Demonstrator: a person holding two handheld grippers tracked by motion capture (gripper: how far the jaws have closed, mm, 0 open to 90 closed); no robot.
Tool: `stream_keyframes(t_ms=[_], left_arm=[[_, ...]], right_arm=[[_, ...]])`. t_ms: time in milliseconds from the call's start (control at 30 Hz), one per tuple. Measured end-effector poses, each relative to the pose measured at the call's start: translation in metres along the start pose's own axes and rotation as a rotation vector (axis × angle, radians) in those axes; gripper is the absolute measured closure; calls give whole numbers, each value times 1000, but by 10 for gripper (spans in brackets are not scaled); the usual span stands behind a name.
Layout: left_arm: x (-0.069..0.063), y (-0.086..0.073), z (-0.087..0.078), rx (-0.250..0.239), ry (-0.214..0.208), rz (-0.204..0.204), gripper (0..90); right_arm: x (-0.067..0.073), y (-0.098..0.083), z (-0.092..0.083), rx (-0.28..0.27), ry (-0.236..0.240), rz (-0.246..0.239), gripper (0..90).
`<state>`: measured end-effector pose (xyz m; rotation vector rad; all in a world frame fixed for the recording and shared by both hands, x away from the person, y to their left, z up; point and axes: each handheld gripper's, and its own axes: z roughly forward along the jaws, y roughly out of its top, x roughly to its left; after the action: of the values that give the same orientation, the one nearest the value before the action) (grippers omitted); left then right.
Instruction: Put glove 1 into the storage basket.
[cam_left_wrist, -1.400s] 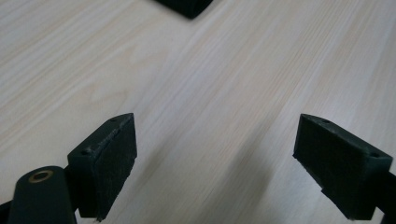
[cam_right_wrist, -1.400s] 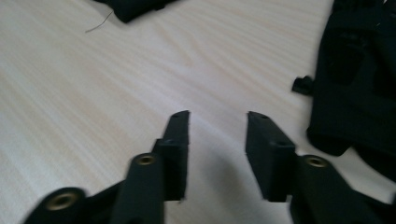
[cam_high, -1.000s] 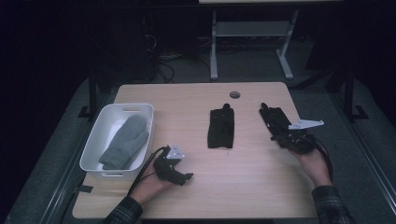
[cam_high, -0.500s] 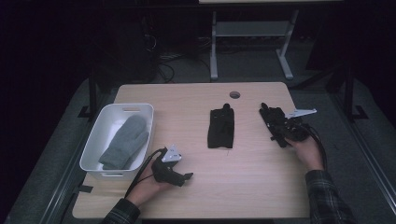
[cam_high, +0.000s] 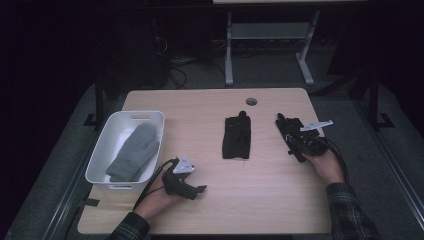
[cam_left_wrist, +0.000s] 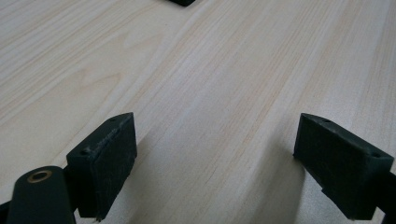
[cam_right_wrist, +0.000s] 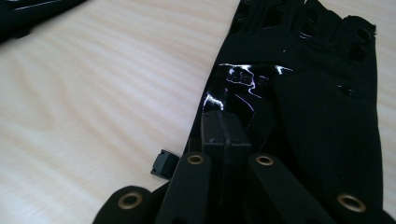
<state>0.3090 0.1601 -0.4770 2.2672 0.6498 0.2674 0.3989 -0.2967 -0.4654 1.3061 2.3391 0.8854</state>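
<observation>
Your left gripper (cam_high: 192, 189) rests near you with jaws wide apart over bare table (cam_high: 210, 105). Your right gripper (cam_right_wrist: 223, 135) is clamped on the black glove (cam_right_wrist: 322, 121) at the table's right. Lift it cleanly, clear the other black glove (cam_high: 236, 137), and carry toward the white bin (cam_high: 102, 155).

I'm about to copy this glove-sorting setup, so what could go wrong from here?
The right gripper looks shut on just the cuff edge of a black glove, so the thin fabric may slip free when lifted. The other black glove lies between it and the white bin, so a dangling glove could drag it along.
</observation>
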Motion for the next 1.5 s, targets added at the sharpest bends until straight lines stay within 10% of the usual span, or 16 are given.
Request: stream_keyframes(t_ms=[1067,1267,1500], left_arm=[[0,0,0,-6,0,2,122],[0,0,1,-7,-1,4,122],[1,0,1,-6,-1,4,122]], right_arm=[[112,-37,-40,64,204,-189,899],[99,-31,-51,-4,167,-170,899],[65,-32,-40,42,116,-93,900]])
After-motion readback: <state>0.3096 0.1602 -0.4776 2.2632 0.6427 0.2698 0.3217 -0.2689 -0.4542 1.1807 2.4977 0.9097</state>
